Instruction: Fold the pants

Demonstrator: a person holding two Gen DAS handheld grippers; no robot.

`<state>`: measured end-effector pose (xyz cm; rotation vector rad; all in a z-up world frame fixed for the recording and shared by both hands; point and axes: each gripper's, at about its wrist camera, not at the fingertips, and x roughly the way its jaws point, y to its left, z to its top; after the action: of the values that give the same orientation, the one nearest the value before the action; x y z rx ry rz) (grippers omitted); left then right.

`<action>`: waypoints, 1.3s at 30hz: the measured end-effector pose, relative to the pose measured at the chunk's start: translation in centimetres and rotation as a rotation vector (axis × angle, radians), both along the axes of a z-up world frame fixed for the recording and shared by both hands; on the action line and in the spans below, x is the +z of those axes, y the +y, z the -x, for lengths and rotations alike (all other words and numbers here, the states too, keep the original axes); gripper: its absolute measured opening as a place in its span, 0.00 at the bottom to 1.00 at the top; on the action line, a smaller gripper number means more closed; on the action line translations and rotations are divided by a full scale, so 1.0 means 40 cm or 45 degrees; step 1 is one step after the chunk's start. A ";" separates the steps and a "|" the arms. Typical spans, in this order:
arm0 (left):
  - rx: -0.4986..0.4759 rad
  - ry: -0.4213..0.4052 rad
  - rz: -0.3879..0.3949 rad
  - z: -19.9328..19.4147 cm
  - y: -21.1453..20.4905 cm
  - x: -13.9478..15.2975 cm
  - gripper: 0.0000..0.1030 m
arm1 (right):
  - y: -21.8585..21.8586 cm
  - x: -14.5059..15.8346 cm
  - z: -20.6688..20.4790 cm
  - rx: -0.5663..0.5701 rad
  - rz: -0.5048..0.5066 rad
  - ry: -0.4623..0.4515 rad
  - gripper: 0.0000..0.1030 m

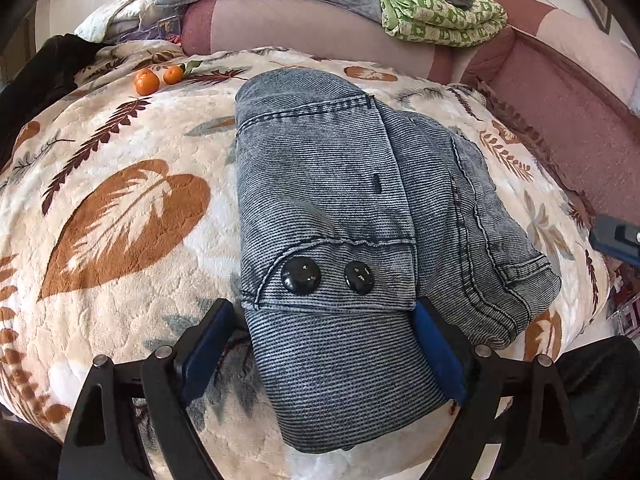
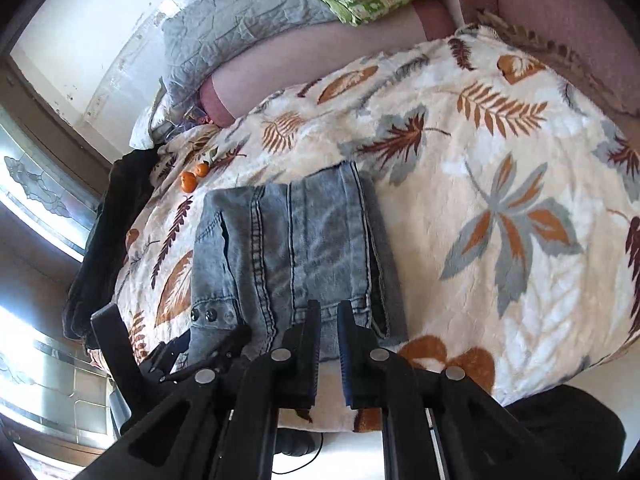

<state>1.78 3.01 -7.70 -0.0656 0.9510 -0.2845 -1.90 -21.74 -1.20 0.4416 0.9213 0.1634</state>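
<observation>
Blue-padded fingers of the left gripper stand wide apart on either side of the near end of the pants, whose ribbed grey waistband bulges up between them; the pads sit beside the cloth without squeezing it. Those pants are washed blue-grey denim, folded into a thick bundle that lies on the blanket, a cream fleece printed with orange, brown and grey leaves. Two black buttons sit side by side on a flap just above the waistband, with a stitched pocket panel beyond them. On the right side of the bundle a folded leg shows dark double seams, and its hemmed end hangs out past the top layer, so the edges do not line up.

From the right wrist view the right gripper has its fingers close together with only a narrow slit between them, at the near hem of the pants; I cannot tell whether any cloth is caught in that slit. The denim there runs away from the camera in a long strip with lengthwise seams, the buttons at its near left corner.

Two small oranges lie on the blanket well beyond the pants, and a green patterned quilt is piled on the pink sofa back behind
</observation>
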 end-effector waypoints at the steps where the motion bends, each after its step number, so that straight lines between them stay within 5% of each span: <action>1: 0.001 -0.003 -0.001 0.000 -0.001 0.000 0.88 | -0.001 0.002 -0.005 -0.001 -0.032 -0.005 0.10; 6: 0.004 -0.006 0.004 0.001 0.001 -0.001 0.88 | 0.026 -0.042 -0.065 0.075 -0.229 0.002 0.10; 9: 0.012 0.006 0.090 0.009 0.023 0.023 0.86 | 0.023 -0.183 -0.118 0.040 -0.172 0.220 0.21; 11: 0.050 -0.125 0.165 0.042 0.058 0.077 0.86 | -0.011 -0.223 -0.106 0.022 -0.294 0.185 0.11; 14: 0.145 -0.284 0.067 0.057 0.080 0.119 0.86 | -0.009 -0.205 -0.104 0.063 -0.252 0.208 0.10; 17: 0.117 -0.036 -0.054 -0.007 0.058 0.016 0.88 | 0.023 -0.168 -0.124 0.090 -0.151 0.253 0.14; 18: 0.159 -0.041 0.005 -0.004 0.072 0.011 0.88 | 0.037 -0.142 -0.134 0.093 -0.106 0.240 0.14; 21: 0.123 -0.056 -0.052 -0.009 0.061 0.024 0.88 | 0.086 -0.031 -0.168 0.151 -0.037 0.089 0.16; 26: 0.130 -0.073 -0.067 -0.001 0.055 0.026 0.88 | 0.210 0.087 -0.280 0.299 -0.035 -0.053 0.63; 30: 0.127 -0.068 -0.048 -0.002 0.060 0.023 0.88 | 0.255 -0.009 -0.403 0.308 0.057 0.106 0.63; 32: 0.118 -0.059 -0.031 -0.001 0.063 0.021 0.88 | 0.243 -0.116 -0.436 0.276 0.176 0.253 0.49; 34: 0.116 -0.050 -0.014 -0.001 0.069 0.021 0.88 | 0.232 -0.110 -0.424 0.248 0.240 0.197 0.31; 39: 0.114 -0.033 0.005 -0.004 0.074 0.020 0.88 | 0.263 -0.038 -0.370 0.297 0.299 0.130 0.33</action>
<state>1.95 5.98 -6.89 -0.1077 0.9191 -0.2042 12.90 -11.21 -2.72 0.1250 1.0780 0.2433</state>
